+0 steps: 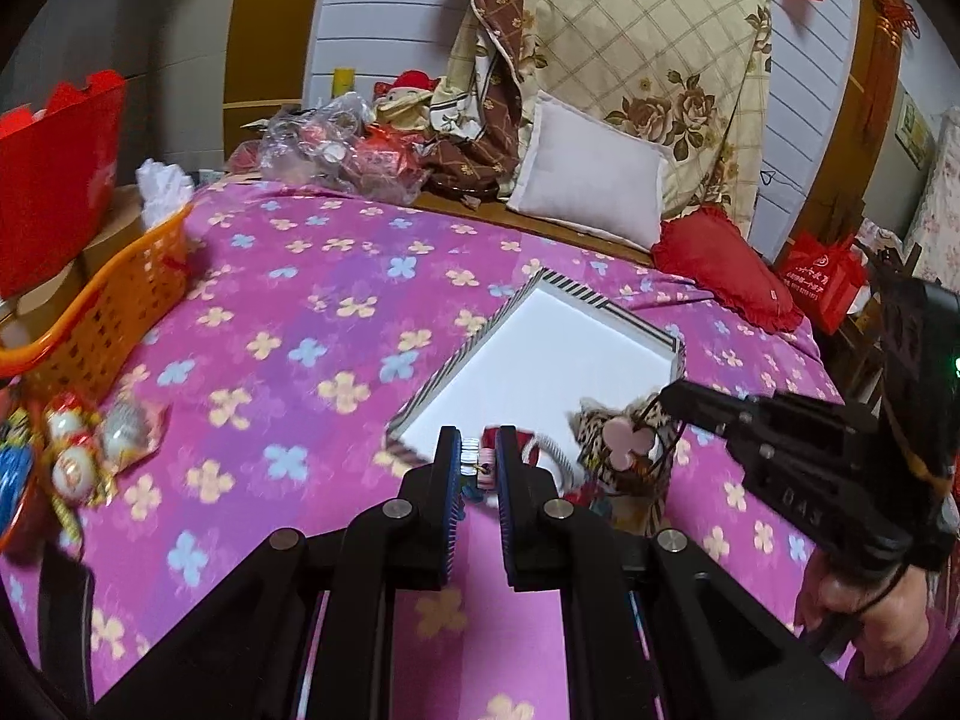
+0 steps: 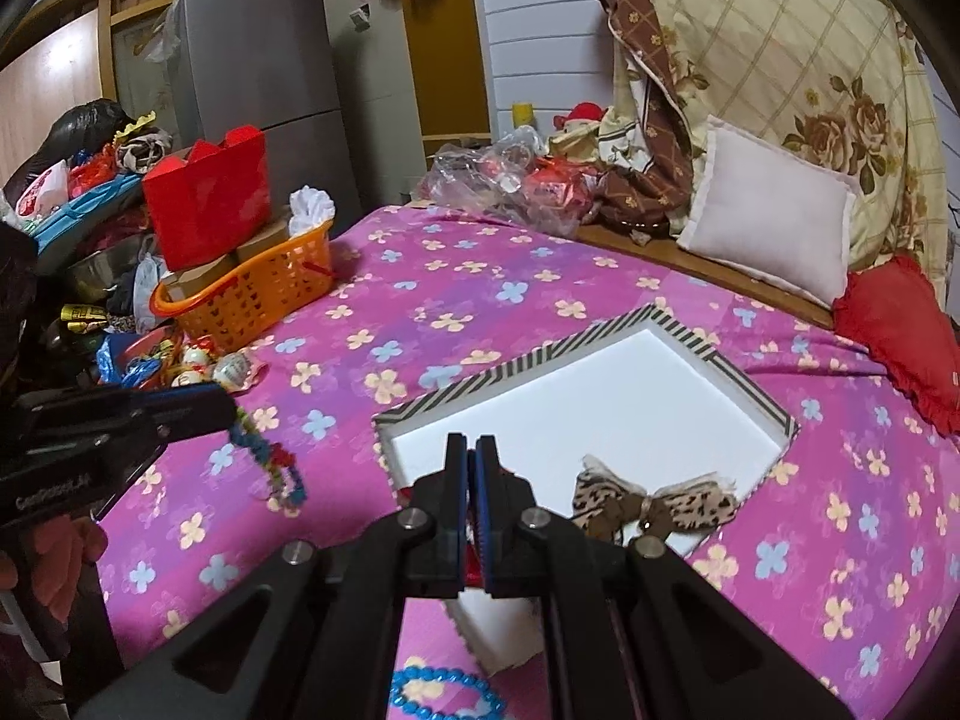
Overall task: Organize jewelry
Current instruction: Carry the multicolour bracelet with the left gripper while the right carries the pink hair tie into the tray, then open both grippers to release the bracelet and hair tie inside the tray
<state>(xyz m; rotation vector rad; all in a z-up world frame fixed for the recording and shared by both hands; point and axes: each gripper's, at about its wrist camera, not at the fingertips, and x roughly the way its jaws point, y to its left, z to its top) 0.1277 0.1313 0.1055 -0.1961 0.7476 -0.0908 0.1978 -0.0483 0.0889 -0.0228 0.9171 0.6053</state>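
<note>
A shallow white tray with a black-and-white striped rim (image 1: 462, 360) (image 2: 528, 363) lies on the pink flowered bedspread. My left gripper (image 1: 480, 459) is shut on a colourful bead bracelet (image 2: 270, 462), which dangles from it over the bedspread left of the tray. My right gripper (image 2: 471, 474) is shut on a thin cord or strap of a leopard-print bow (image 2: 654, 501) (image 1: 624, 438); the bow hangs at the tray's near right corner. A blue bead bracelet (image 2: 444, 693) lies on the bedspread under the right gripper.
An orange basket (image 2: 252, 294) (image 1: 120, 294) and a red box (image 2: 207, 192) stand at the bed's left edge, with small ornaments (image 1: 78, 450) beside them. A white pillow (image 2: 774, 216), a red cushion (image 2: 900, 330) and folded quilts lie at the back.
</note>
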